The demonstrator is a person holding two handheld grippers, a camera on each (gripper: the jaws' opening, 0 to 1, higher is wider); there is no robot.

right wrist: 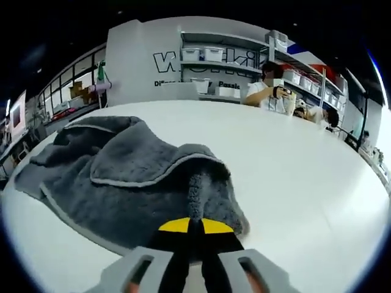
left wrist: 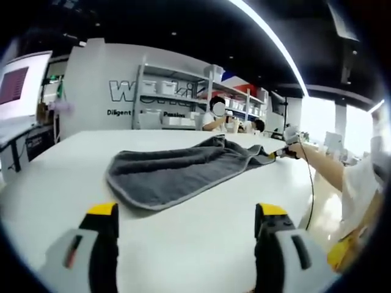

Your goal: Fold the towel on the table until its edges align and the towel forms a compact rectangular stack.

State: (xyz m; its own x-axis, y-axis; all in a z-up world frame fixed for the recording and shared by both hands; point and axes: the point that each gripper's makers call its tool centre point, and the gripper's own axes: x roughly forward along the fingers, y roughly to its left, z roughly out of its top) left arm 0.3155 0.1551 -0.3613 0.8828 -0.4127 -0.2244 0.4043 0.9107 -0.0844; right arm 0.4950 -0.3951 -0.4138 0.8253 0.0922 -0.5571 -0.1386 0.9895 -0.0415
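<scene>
The towel (left wrist: 177, 173) ahead of the left gripper (left wrist: 186, 223) is plain dark grey with a paler grey hem, lying on a white desk (left wrist: 201, 244). That gripper's 2 fingers (left wrist: 102, 210) are black with yellow tips on light grey bodies. The right gripper (right wrist: 195, 227) has the same yellow-tipped black fingers (right wrist: 175, 226), with grey towel pile just beyond them. The far wall (left wrist: 98, 85) is white with grey lettering.

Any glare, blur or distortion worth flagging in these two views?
Left gripper view: ceiling light strip and far-right window glare white; fisheye bows the table. Right gripper view: towel sharp, shelves soft, table edge curves strongly, right gripper darkly close.
</scene>
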